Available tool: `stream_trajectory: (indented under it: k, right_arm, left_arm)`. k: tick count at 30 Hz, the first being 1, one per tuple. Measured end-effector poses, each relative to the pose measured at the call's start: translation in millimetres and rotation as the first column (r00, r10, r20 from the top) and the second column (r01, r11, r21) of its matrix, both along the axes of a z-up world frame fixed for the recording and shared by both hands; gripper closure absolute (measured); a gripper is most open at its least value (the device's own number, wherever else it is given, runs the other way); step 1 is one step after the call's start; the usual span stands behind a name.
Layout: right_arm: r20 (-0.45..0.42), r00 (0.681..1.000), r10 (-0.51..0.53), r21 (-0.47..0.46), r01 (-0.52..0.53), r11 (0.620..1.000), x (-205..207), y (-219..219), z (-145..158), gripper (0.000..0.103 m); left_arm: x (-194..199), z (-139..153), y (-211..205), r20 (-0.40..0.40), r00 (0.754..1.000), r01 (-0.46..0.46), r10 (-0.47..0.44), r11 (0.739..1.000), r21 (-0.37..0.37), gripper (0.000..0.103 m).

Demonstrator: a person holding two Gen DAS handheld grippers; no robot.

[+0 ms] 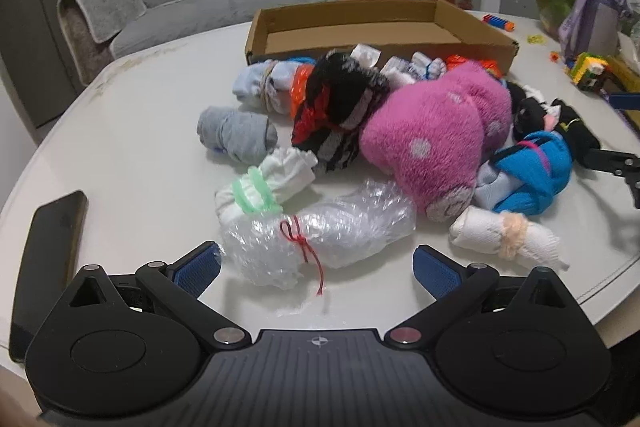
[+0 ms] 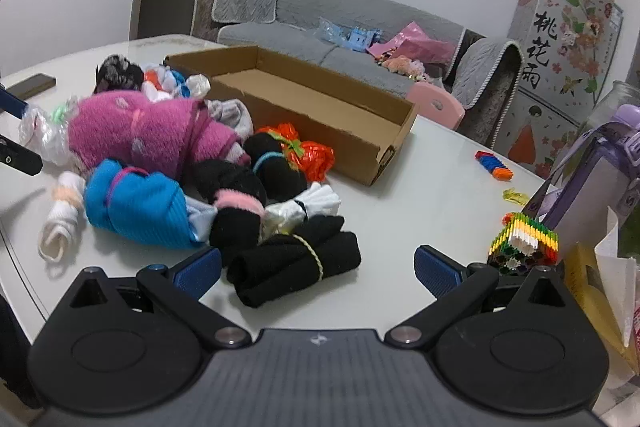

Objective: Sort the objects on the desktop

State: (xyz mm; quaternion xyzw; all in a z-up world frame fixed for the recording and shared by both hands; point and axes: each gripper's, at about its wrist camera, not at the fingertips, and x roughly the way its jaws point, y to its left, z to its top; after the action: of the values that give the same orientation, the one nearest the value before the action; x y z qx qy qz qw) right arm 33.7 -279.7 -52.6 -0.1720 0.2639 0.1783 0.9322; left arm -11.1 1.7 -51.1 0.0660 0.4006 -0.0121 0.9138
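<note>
On white table point(image 1: 140, 131): fluffy pink bundle point(image 1: 432, 143), white-dotted, amid tied socks.

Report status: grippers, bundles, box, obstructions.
Left gripper open, bubble-wrap bundle just ahead. Right gripper open, near black sock roll. Cardboard box empty. Nothing blocking.

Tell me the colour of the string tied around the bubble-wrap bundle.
Red string, clearest in the left wrist view.

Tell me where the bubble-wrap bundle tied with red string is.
In the left wrist view the bubble-wrap bundle lies on the table, just ahead of the open left gripper, below the pink plush bundle.
</note>
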Motion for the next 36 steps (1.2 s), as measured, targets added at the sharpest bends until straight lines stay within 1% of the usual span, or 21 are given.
stream_trajectory:
  k: [2, 4, 9, 10, 12, 16, 20, 23, 24, 25, 29, 30, 36]
  right_arm:
    - [-0.017, 1.000, 0.018, 0.012, -0.018, 1.000, 2.1, -3.9, -2.3, 0.000]
    - [-0.036, 0.999, 0.039, 0.026, -0.038, 0.999, 4.6, -6.2, -4.9, 0.000]
    - [-0.062, 0.997, 0.051, 0.008, -0.051, 0.999, 12.3, -3.4, -12.5, 0.000]
    - [-0.067, 0.996, 0.060, 0.001, -0.060, 0.998, 14.6, -2.1, -12.9, 0.000]
    - [-0.068, 0.994, 0.086, 0.015, -0.085, 0.996, 16.5, -4.4, -11.7, 0.000]
    - [-0.103, 0.986, 0.131, 0.039, -0.127, 0.991, 29.6, -13.7, -11.4, 0.001]
    - [-0.112, 0.978, 0.174, 0.045, -0.170, 0.984, 33.0, -17.5, -9.9, 0.001]
    - [-0.118, 0.971, 0.210, 0.050, -0.205, 0.977, 33.1, -17.3, -7.9, 0.005]
    - [-0.128, 0.967, 0.218, 0.055, -0.213, 0.976, 34.5, -17.8, -7.3, 0.008]
    - [-0.135, 0.965, 0.224, 0.063, -0.217, 0.974, 35.5, -17.8, -6.6, 0.010]
    - [-0.157, 0.960, 0.231, 0.095, -0.218, 0.971, 38.2, -21.6, -4.9, 0.013]
    - [-0.157, 0.960, 0.233, 0.099, -0.219, 0.971, 38.9, -21.6, -4.9, 0.016]
    - [-0.157, 0.957, 0.243, 0.087, -0.231, 0.969, 40.0, -17.2, -5.1, 0.015]
  left_arm:
    - [2.3, -6.5, 0.6, -0.008, 1.000, -0.014, 0.014, 1.000, -0.002, 0.000]
    - [3.5, -8.2, 4.6, -0.004, 0.999, -0.036, 0.036, 0.999, -0.038, 0.000]
    - [5.1, -9.8, 10.4, -0.002, 0.998, -0.069, 0.069, 0.994, -0.083, 0.000]
    - [4.5, -10.1, 11.0, 0.003, 0.997, -0.075, 0.076, 0.994, -0.084, 0.000]
    - [4.0, -10.4, 10.6, 0.023, 0.996, -0.081, 0.083, 0.993, -0.089, 0.000]
    - [3.9, -10.8, 10.7, 0.041, 0.994, -0.101, 0.104, 0.991, -0.085, 0.000]
    - [4.1, -11.9, 7.0, 0.056, 0.993, -0.102, 0.107, 0.991, -0.084, 0.000]
    - [3.6, -13.9, 4.3, 0.064, 0.992, -0.102, 0.108, 0.990, -0.094, 0.000]
    - [3.6, -14.2, 3.0, 0.067, 0.992, -0.100, 0.106, 0.991, -0.092, 0.000]
    - [3.9, -14.4, 2.4, 0.069, 0.992, -0.099, 0.105, 0.991, -0.091, 0.000]
    - [5.0, -14.9, 2.7, 0.075, 0.992, -0.098, 0.105, 0.991, -0.096, 0.000]
    - [4.7, -15.2, 3.0, 0.079, 0.991, -0.099, 0.107, 0.990, -0.097, 0.000]
    - [6.6, -16.8, 7.0, 0.096, 0.987, -0.115, 0.125, 0.988, -0.103, 0.000]
